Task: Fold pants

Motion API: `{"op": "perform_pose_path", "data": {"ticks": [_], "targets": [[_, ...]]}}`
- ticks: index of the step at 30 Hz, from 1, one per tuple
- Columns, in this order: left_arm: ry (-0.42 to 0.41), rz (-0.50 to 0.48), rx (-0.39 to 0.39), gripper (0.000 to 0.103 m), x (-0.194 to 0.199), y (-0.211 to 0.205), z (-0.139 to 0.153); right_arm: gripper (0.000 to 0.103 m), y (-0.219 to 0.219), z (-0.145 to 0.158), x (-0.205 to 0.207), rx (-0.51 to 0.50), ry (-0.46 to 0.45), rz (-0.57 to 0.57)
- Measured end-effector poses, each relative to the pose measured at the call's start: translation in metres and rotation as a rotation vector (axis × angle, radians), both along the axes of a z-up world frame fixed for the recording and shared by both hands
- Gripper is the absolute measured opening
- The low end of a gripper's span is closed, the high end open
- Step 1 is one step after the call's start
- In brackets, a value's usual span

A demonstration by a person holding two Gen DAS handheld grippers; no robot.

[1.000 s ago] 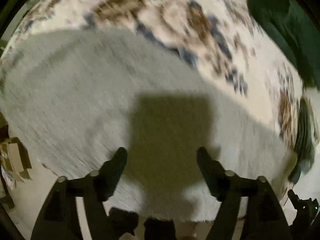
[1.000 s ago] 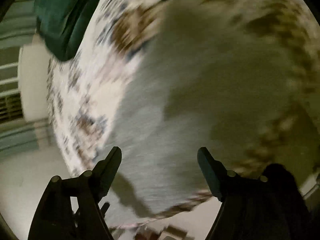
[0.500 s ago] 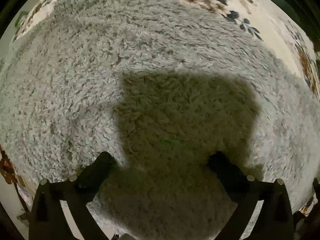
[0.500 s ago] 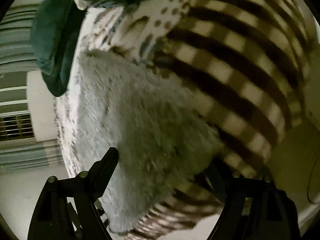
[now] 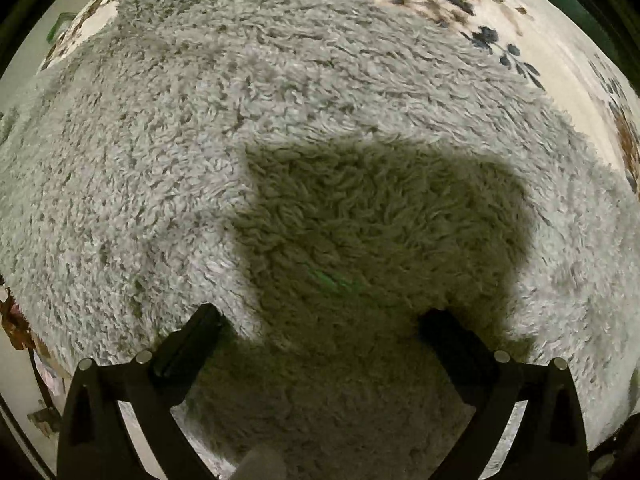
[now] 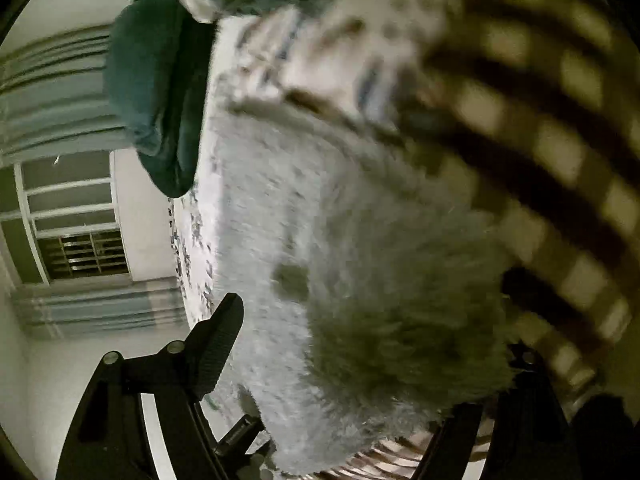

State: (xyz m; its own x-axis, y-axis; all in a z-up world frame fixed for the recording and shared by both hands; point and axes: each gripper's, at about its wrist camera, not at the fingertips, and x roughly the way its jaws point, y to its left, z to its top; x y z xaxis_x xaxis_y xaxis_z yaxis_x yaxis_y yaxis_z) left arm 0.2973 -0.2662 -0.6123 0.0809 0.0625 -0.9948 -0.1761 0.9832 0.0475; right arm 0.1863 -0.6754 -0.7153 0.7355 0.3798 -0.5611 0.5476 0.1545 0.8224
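My left claw (image 5: 320,316) points down with its jaws wide open, the tips resting on the fluffy grey pants (image 5: 248,128) but gripping nothing. My right claw (image 6: 360,320) is closing, with the edge of the pants between its fingers and not yet pinched. The pants lie spread on the patterned bed cover (image 5: 532,40), beside a checked blanket (image 6: 560,168).
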Motion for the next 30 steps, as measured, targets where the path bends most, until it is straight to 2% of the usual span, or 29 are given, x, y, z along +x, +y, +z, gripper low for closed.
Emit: {"op": "perform_pose_path", "data": {"ticks": [4, 6, 7, 8, 11, 15, 20, 25, 28, 30], "targets": [[0.006, -0.007, 0.002, 0.103, -0.001, -0.004, 0.0, 0.079, 0.0, -0.008, -0.001, 0.014, -0.018, -0.058], [0.015, -0.012, -0.002, 0.103, 0.001, -0.002, 0.007, 0.064, 0.0, -0.01, 0.001, -0.001, -0.008, -0.081], [0.014, -0.016, -0.003, 0.103, 0.004, -0.002, 0.009, 0.044, 0.0, -0.009, 0.006, -0.02, 0.015, -0.079], [0.001, -0.019, -0.007, 0.103, 0.004, 0.0, 0.016, 0.03, 0.001, -0.005, 0.012, -0.046, 0.052, -0.076], [-0.039, -0.027, -0.002, 0.103, 0.002, 0.0, 0.034, 0.022, 0.001, 0.018, 0.018, -0.119, 0.095, -0.052], [-0.1, -0.023, 0.006, 0.103, -0.005, 0.009, 0.068, 0.019, 0.016, 0.068, 0.028, -0.242, 0.105, 0.006], [-0.167, 0.031, 0.002, 0.103, -0.014, 0.043, 0.112, 0.018, 0.056, 0.133, 0.058, -0.381, 0.071, 0.101], [-0.227, 0.104, -0.007, 0.103, -0.021, 0.101, 0.143, 0.018, 0.132, 0.191, 0.1, -0.555, 0.022, 0.246], [-0.258, 0.183, -0.013, 0.103, -0.024, 0.146, 0.157, 0.018, 0.194, 0.207, 0.119, -0.631, -0.009, 0.349], [-0.277, 0.236, -0.01, 0.103, -0.03, 0.173, 0.162, 0.018, 0.245, 0.205, 0.141, -0.673, -0.018, 0.437]]}}
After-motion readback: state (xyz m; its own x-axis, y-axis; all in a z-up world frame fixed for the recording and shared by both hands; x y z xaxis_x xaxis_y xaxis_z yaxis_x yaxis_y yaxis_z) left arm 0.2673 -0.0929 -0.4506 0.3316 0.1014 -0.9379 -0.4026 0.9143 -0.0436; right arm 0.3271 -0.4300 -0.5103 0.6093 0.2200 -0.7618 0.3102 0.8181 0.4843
